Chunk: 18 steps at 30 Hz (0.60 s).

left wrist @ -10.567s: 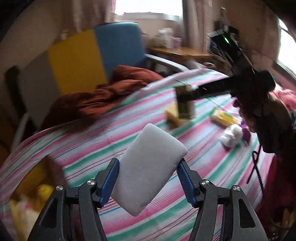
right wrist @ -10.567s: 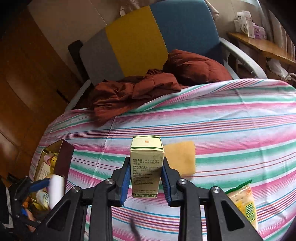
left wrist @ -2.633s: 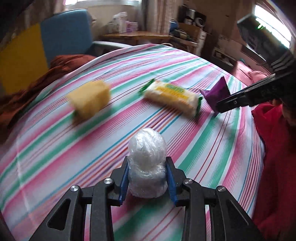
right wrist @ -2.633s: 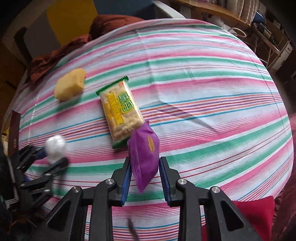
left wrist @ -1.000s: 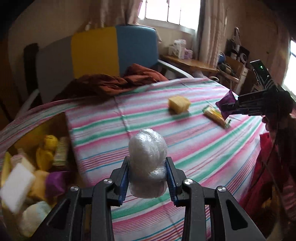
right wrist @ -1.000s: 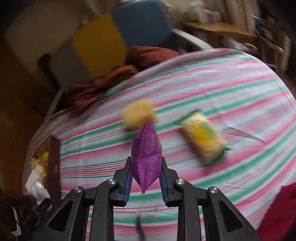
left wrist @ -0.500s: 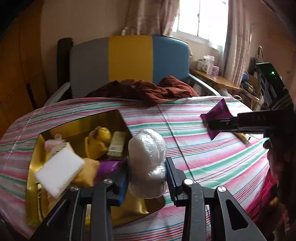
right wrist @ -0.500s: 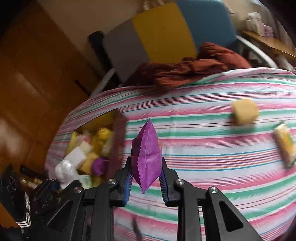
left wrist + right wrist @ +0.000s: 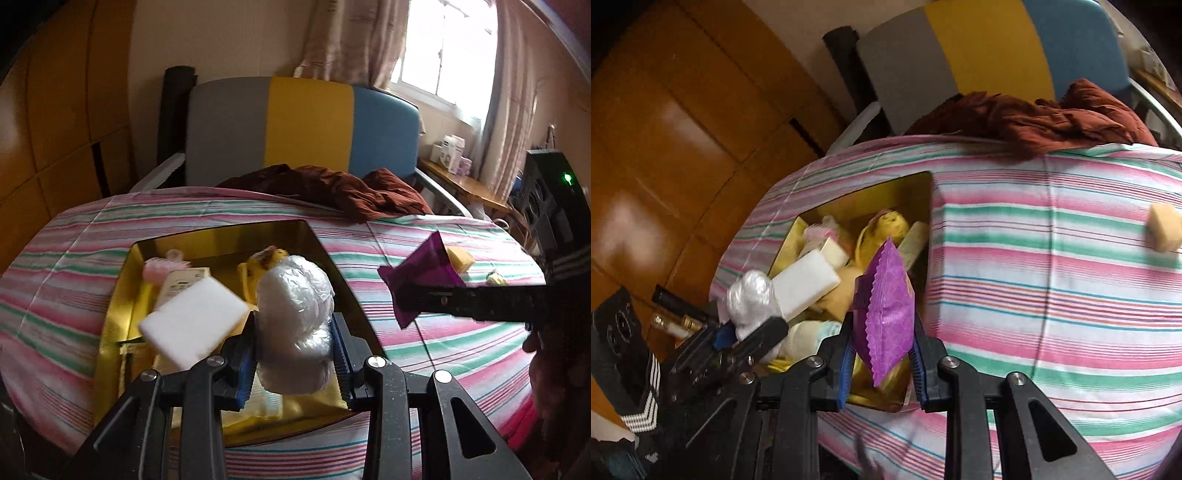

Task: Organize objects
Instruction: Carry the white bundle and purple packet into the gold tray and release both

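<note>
Two grippers hang above a striped tablecloth (image 9: pixel 424 354): left gripper (image 9: pixel 295 354) clamps a plastic ball (image 9: pixel 293 317), right gripper (image 9: pixel 881 354) clamps a purple packet (image 9: pixel 886 314), near a gold box (image 9: pixel 114 295) and a chair (image 9: pixel 306 125).

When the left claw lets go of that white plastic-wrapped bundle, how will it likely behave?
The crinkled white plastic-wrapped bundle bulges between the left claw, so it is probably soft and light. Its lumpy, rounded shape suggests it would settle among the gold box's contents rather than roll far.

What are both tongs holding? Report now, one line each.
Left tongs: closed on the white plastic bundle, over the gold box.
Right tongs: closed on the purple packet.
</note>
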### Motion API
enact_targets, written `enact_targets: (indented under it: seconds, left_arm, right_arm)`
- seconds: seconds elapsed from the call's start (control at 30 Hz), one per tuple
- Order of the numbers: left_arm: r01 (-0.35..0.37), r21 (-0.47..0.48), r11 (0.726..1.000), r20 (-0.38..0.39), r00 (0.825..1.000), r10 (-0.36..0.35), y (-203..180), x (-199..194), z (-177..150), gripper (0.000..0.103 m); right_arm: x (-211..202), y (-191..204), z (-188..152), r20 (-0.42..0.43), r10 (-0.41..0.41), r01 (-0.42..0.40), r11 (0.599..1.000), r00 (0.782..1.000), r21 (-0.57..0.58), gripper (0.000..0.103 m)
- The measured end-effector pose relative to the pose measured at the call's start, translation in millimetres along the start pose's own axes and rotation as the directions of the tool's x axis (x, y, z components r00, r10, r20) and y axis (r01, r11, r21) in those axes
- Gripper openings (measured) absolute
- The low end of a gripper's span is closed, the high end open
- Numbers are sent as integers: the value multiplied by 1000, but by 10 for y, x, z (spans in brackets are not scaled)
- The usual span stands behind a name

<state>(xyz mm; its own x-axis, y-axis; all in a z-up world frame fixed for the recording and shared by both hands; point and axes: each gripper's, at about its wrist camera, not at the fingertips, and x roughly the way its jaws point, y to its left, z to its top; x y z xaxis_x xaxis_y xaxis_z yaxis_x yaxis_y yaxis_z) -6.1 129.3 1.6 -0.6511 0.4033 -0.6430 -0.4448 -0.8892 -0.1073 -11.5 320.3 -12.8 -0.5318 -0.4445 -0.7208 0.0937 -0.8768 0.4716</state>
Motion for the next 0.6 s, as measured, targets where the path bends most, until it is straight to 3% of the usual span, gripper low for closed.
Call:
enact_targets:
  seconds: [0.3, 0.37, 0.43, 0.5, 0.6]
  left_arm:
    - [-64, -141, 988, 15, 998, 67, 646, -80, 57, 37]
    - [-80, -167, 983, 16, 996, 83, 771, -76, 94, 37]
    - [-86, -178, 980, 18, 996, 90, 829, -56, 143, 37]
    - [-84, -174, 981, 26, 996, 90, 839, -23, 230, 37]
    - [-73, -158, 985, 44, 996, 81, 811, 61, 393, 41]
  right_arm:
    - [269, 326, -69, -76, 31, -36, 997, 997, -65, 27]
    - [371, 406, -78, -98, -1, -9, 995, 995, -98, 28]
    - [457, 462, -101, -117, -17, 3, 993, 993, -120, 41]
    - [495, 484, -124, -118, -39, 23, 991, 992, -132, 62]
    - [520, 493, -169, -114, -73, 55, 988, 991, -146, 71]
